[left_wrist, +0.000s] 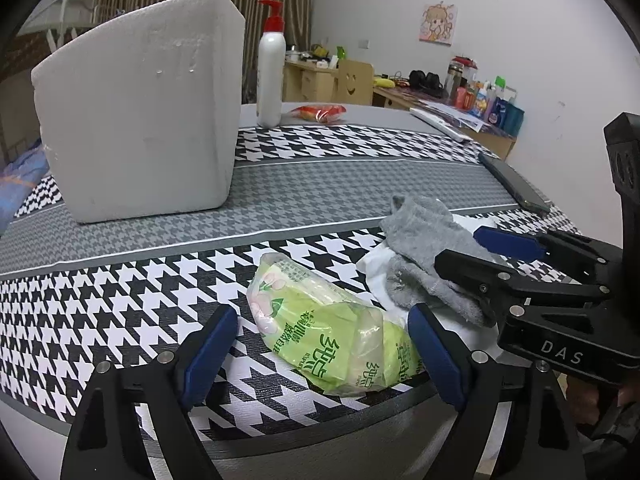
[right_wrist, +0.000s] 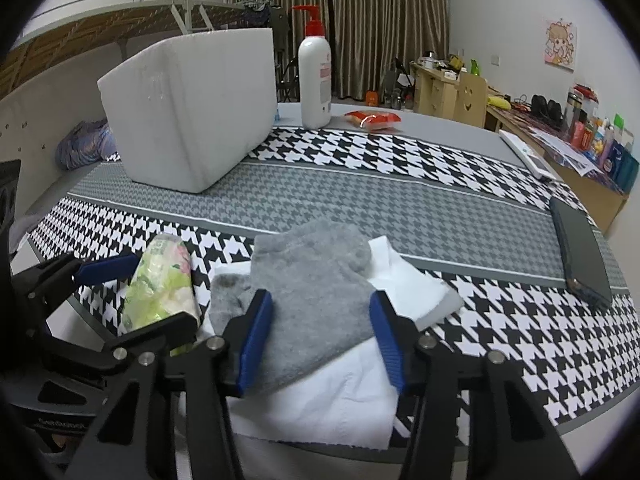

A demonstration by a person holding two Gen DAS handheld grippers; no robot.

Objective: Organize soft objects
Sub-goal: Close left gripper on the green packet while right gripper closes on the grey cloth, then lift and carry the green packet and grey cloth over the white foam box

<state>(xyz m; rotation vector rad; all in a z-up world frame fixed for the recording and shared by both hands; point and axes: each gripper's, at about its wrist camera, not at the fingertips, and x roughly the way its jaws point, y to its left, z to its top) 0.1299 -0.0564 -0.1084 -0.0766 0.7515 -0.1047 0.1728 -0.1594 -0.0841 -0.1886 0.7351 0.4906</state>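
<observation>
The left gripper [left_wrist: 324, 344] stands wide open at the near edge of the bench [left_wrist: 120, 304], its blue pads either side of a green tissue pack [left_wrist: 320, 332] without pressing on it; the pack lies flat on the houndstooth cloth, right between the jaws. Just to the right of that gripper, the right gripper [right_wrist: 320, 336] brackets a grey sock [right_wrist: 316, 300] that lies on a white cloth [right_wrist: 332, 400]; its blue pads sit against the sock's two side edges, though whether they actually squeeze it I cannot tell. A second, smaller grey sock [right_wrist: 228, 300] peeks out just left of the right gripper's left finger. Ahead of both grippers and to the left stands a white foam box [left_wrist: 140, 108], with a white pump bottle [left_wrist: 271, 80] and a red packet [left_wrist: 320, 113] beyond it. Far to the right of the right gripper lies a dark phone [right_wrist: 580, 256]
</observation>
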